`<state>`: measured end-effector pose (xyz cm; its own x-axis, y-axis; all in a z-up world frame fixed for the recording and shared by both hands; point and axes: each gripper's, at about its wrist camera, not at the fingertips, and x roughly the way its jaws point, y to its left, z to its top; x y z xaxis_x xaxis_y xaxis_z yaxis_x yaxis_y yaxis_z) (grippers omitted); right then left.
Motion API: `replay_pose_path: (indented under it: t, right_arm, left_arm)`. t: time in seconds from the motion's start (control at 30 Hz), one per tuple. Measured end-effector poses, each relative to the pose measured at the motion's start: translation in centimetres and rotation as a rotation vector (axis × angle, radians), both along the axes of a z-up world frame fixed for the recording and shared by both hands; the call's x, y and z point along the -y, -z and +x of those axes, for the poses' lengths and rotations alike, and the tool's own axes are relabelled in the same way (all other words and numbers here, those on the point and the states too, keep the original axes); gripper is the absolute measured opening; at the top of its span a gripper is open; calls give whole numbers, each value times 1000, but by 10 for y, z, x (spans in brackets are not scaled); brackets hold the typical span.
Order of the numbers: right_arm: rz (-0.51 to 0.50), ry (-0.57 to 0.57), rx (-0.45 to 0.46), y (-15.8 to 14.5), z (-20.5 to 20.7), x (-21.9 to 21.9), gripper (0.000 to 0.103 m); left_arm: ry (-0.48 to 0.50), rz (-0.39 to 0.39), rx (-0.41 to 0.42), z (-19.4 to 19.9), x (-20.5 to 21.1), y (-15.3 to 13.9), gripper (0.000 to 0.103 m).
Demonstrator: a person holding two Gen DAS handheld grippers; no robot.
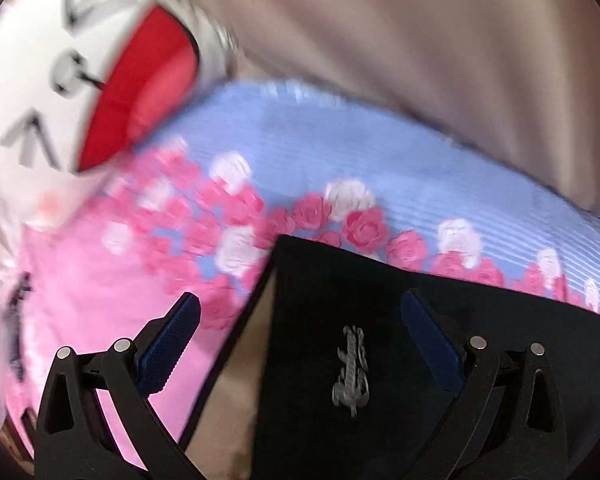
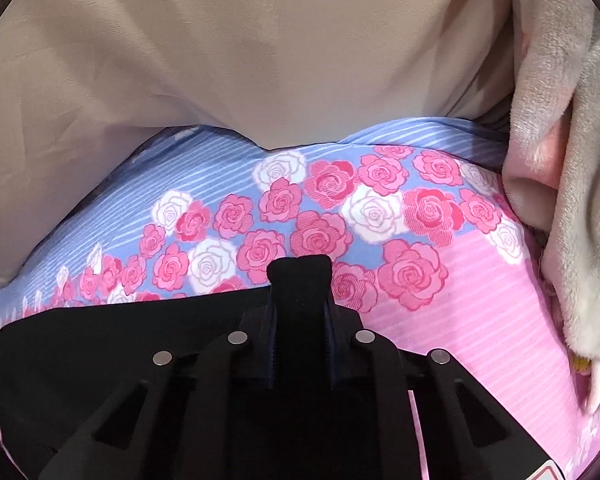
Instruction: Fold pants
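Fold step underway: right gripper (image 2: 300, 276) clamped on black fabric pants (image 2: 100, 344); left gripper (image 1: 300, 320) spread above them. Next: left needs grip.

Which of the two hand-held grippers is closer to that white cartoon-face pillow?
Left. The left gripper hangs open over the black pants, with the white pillow just beyond. The right gripper is shut on the pants; no pillow in its view.
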<state>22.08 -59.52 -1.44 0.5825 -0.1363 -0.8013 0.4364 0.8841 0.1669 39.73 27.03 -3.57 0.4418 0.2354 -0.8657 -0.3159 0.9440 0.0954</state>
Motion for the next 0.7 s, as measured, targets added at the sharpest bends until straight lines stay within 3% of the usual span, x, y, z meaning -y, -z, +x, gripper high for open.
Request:
replay_pose_path:
  t: [0.03,0.1,0.17,0.23,0.37,0.53,0.63,0.7]
  right_arm:
    - [1,9,2,0,-1,-1,16]
    - [7,28,6,0,-4,-2,16]
    - [5,39,8,-3,-5,-4,16]
    - [4,39,31,-10,-8,-10,13]
    - [-15,17,153,-44,-32,-23,12]
    - [-44,-84,344,-102,-98,-51,12]
    - [-59,-108,362,-108,-147,-60,12]
    - [-61,-107,339,-100,-179,-60,12]
  left_arm:
    - [-5,-6,-29,8,-3,10,94]
    - [-21,-75,4,12,-8,14,71]
    - [-44,-105,12,12,-3,6,18]
    - [-9,-143,39,5,3,-9,4]
    - [63,-169,185,-42,9,-63,4]
    - [187,-228,334,-143,6,-122,5]
    - [238,-199,336,-208,9,-125,5]
    - [254,-156,316,-231,5,-113,6]
